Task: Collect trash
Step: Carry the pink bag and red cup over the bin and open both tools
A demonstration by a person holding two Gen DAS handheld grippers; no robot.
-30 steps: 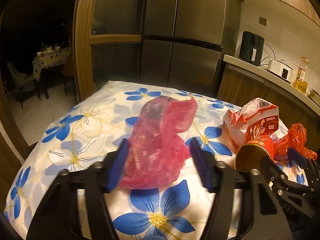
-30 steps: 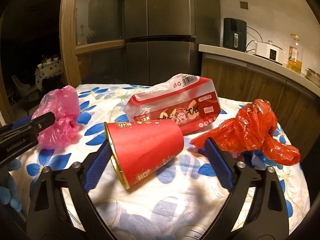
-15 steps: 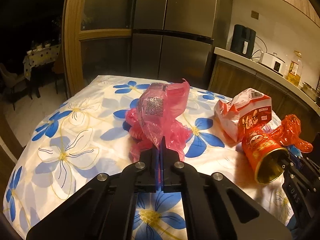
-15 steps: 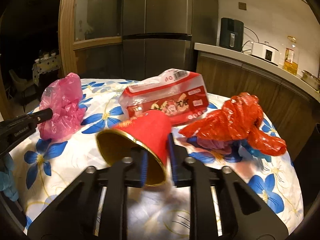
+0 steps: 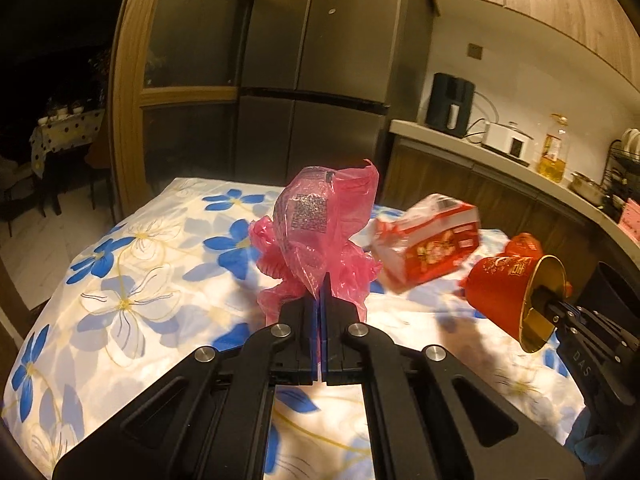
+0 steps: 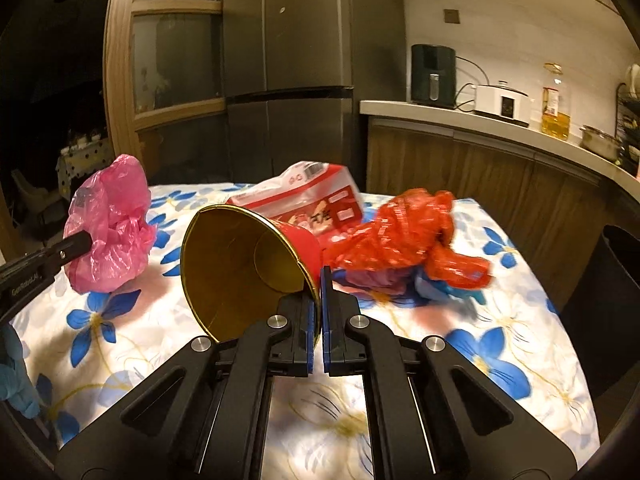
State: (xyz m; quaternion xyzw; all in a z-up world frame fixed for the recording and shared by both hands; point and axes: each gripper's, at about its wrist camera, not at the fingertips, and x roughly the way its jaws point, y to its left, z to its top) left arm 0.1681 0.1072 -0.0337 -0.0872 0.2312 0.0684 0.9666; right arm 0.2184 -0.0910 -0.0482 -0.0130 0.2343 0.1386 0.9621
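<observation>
My left gripper (image 5: 322, 300) is shut on a crumpled pink plastic bag (image 5: 320, 236) and holds it up above the flowered tablecloth (image 5: 132, 280). The bag also shows in the right wrist view (image 6: 110, 228). My right gripper (image 6: 321, 280) is shut on the rim of a red paper cup (image 6: 248, 264) with a gold inside, lifted and tilted; the cup also shows in the left wrist view (image 5: 508, 292). A red and white snack packet (image 6: 308, 204) and a crumpled red plastic bag (image 6: 404, 236) lie on the table behind the cup.
A dark bin (image 6: 608, 304) stands off the table's right edge. A steel fridge (image 5: 320, 80) is behind the table, and a counter (image 6: 500, 124) with appliances and an oil bottle (image 6: 554, 104) runs along the right wall.
Both grippers have risen with their loads: the pink bag hangs higher off the cloth, and the red cup has lifted and tilted so its gold mouth faces the right camera.
</observation>
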